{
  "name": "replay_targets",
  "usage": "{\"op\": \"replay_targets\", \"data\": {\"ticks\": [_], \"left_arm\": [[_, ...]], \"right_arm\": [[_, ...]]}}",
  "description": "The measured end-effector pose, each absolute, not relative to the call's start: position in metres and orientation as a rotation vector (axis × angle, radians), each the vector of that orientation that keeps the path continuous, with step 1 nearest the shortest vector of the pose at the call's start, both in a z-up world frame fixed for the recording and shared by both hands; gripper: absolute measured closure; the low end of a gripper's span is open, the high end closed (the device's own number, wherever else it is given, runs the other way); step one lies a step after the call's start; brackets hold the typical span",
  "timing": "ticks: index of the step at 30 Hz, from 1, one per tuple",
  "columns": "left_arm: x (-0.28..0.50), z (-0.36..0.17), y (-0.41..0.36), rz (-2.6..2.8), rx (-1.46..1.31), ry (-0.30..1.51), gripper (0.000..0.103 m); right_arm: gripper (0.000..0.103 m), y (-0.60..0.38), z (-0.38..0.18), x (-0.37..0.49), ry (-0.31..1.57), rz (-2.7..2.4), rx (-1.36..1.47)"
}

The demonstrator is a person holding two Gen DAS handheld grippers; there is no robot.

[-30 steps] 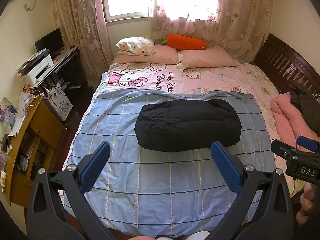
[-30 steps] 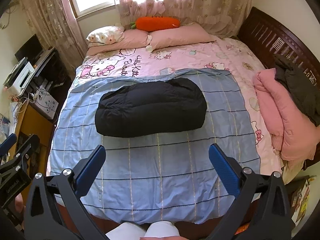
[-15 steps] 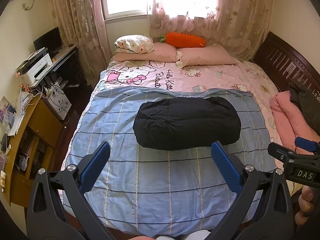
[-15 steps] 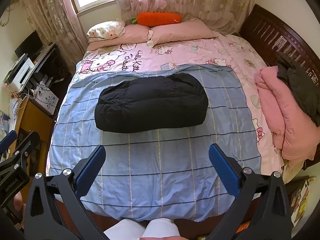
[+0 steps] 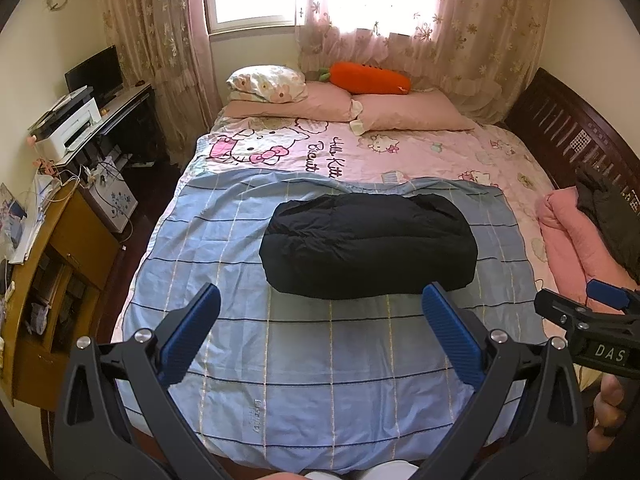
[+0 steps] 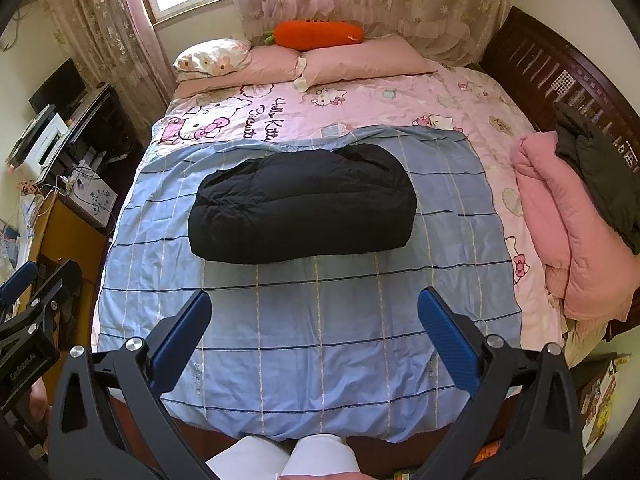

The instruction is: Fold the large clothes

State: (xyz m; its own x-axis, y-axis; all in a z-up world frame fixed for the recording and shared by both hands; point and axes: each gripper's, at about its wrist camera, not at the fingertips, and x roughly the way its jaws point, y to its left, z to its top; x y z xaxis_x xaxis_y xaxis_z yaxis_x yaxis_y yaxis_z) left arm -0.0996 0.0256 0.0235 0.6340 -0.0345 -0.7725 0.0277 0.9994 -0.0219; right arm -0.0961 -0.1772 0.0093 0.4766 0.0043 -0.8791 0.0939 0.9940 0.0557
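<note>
A black puffy jacket (image 5: pixel 370 246) lies folded into a compact bundle on the blue checked sheet (image 5: pixel 320 360) in the middle of the bed; it also shows in the right wrist view (image 6: pixel 304 206). My left gripper (image 5: pixel 320 312) is open and empty, held above the foot of the bed, well short of the jacket. My right gripper (image 6: pixel 314 316) is open and empty too, at about the same height and distance. The right gripper also shows at the right edge of the left wrist view (image 5: pixel 592 320).
Pink pillows (image 5: pixel 408 114) and an orange carrot plush (image 5: pixel 370 78) lie at the head of the bed. A pink quilt (image 6: pixel 560 232) with dark clothes (image 6: pixel 592 168) on it sits at the bed's right side by the dark wooden bed frame (image 6: pixel 556 68). A desk with a printer (image 5: pixel 68 128) stands left.
Both grippers have drawn back and risen slightly from the bed, so more of the sheet's near edge shows. Both stay open. The jacket has not moved.
</note>
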Motion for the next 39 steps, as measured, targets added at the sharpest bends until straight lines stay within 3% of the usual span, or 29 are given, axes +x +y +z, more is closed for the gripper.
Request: {"op": "replay_targets", "data": {"ticks": [39], "left_arm": [[-0.088, 0.005, 0.032, -0.044, -0.031, 0.960, 0.002]], "right_arm": [[0.001, -0.185, 0.009, -0.093, 1.086, -0.068, 0.093]]}}
